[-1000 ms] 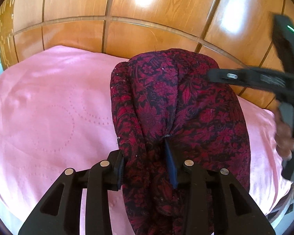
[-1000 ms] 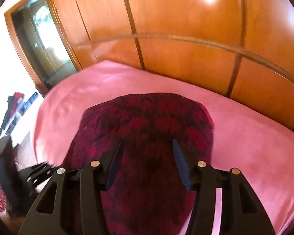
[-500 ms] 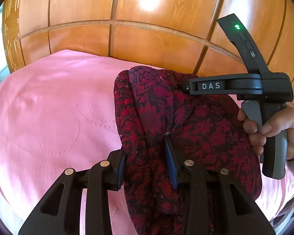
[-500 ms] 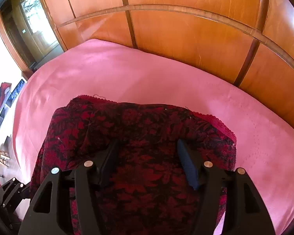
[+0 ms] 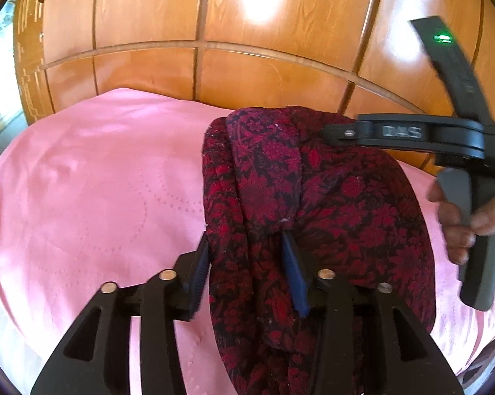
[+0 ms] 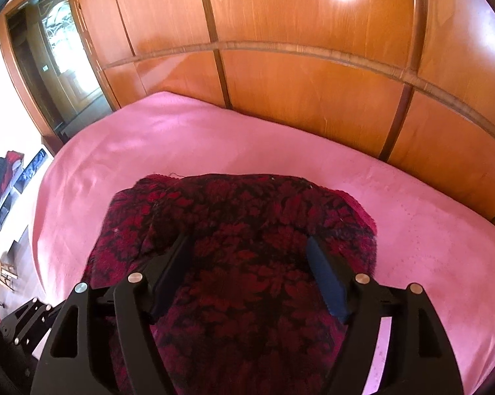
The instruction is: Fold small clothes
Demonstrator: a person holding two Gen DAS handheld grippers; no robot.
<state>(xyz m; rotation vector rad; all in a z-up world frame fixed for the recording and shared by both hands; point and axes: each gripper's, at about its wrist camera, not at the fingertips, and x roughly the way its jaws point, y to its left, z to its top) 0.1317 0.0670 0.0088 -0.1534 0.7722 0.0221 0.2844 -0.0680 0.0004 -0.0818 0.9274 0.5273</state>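
Note:
A dark red and black floral garment [image 5: 313, 204] lies in a long bundle on the pink bed sheet [image 5: 89, 197]. My left gripper [image 5: 245, 253] holds a bunched fold of it between its fingers at the near end. My right gripper [image 6: 249, 256] is open, its fingers spread over the garment [image 6: 247, 293] just above the cloth. In the left wrist view the right gripper [image 5: 339, 133] reaches in from the right at the garment's far end, held by a hand [image 5: 461, 227].
A glossy wooden panelled headboard [image 5: 247, 65] runs along the far edge of the bed. A doorway [image 6: 59, 65] stands at the left in the right wrist view. Pink sheet lies to the left of the garment.
My right gripper came in over the garment's far end, then lifted and drew back slightly. The left gripper kept its hold and barely moved.

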